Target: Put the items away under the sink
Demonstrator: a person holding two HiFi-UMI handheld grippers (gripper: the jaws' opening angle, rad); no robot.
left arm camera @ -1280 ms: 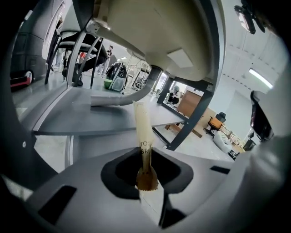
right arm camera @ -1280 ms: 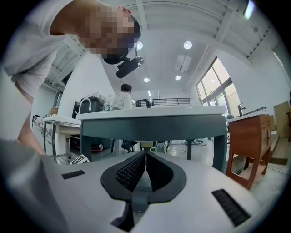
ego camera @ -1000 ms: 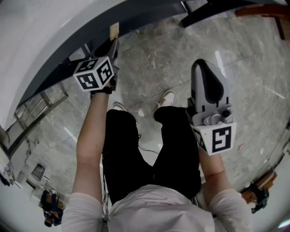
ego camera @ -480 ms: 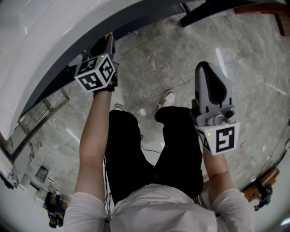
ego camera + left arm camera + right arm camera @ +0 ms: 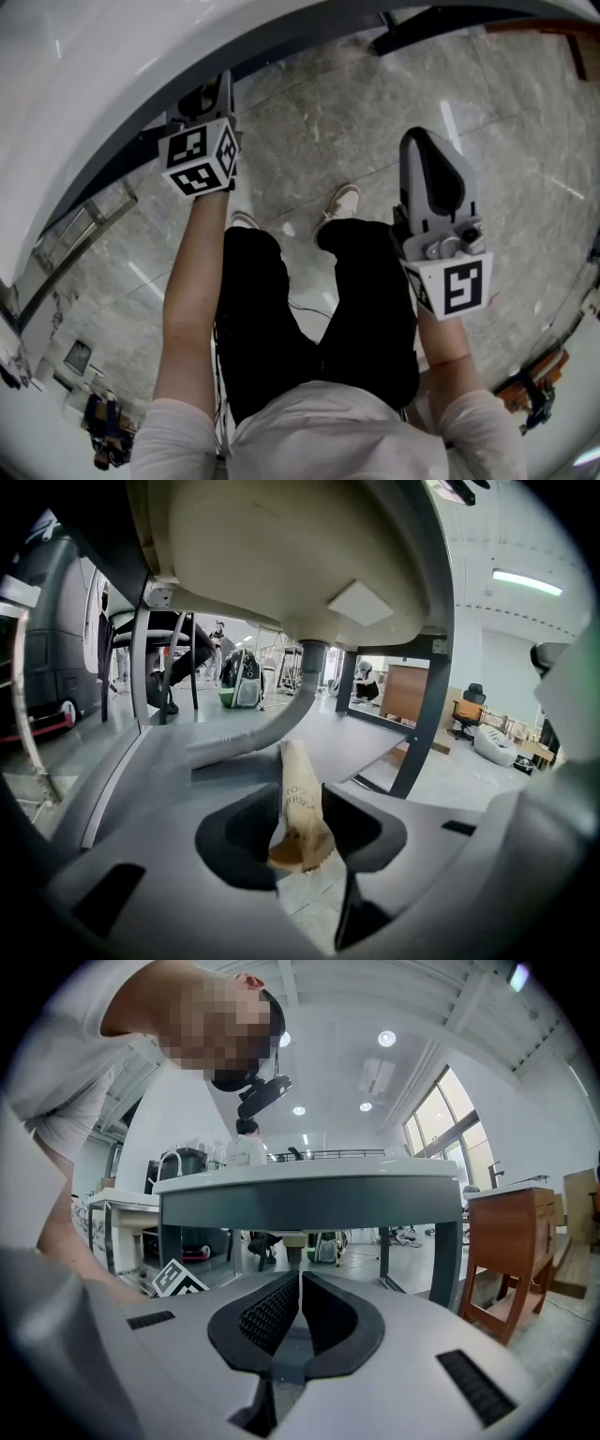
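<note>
My left gripper (image 5: 221,90) reaches under the edge of the white counter (image 5: 103,66), its marker cube facing up. In the left gripper view it (image 5: 302,810) is shut on a tan paper toothbrush packet (image 5: 298,799), which sticks out forward between the jaws. Above it curves the pale underside of the sink basin (image 5: 281,564), with a grey drain pipe (image 5: 272,731) bending down to the left. My right gripper (image 5: 427,142) hangs over the marble floor beside the person's right leg. Seen from its own camera, the right gripper (image 5: 300,1302) is shut with nothing in it.
A dark frame leg (image 5: 424,714) stands right of the drain pipe. A metal rack (image 5: 70,242) lies low at the left. The person's shoes (image 5: 343,201) are on the floor below the counter edge. A wooden cabinet (image 5: 511,1241) stands to the right.
The left gripper has shifted slightly up and right, further under the counter edge, and its cube has turned. The right gripper has barely moved.
</note>
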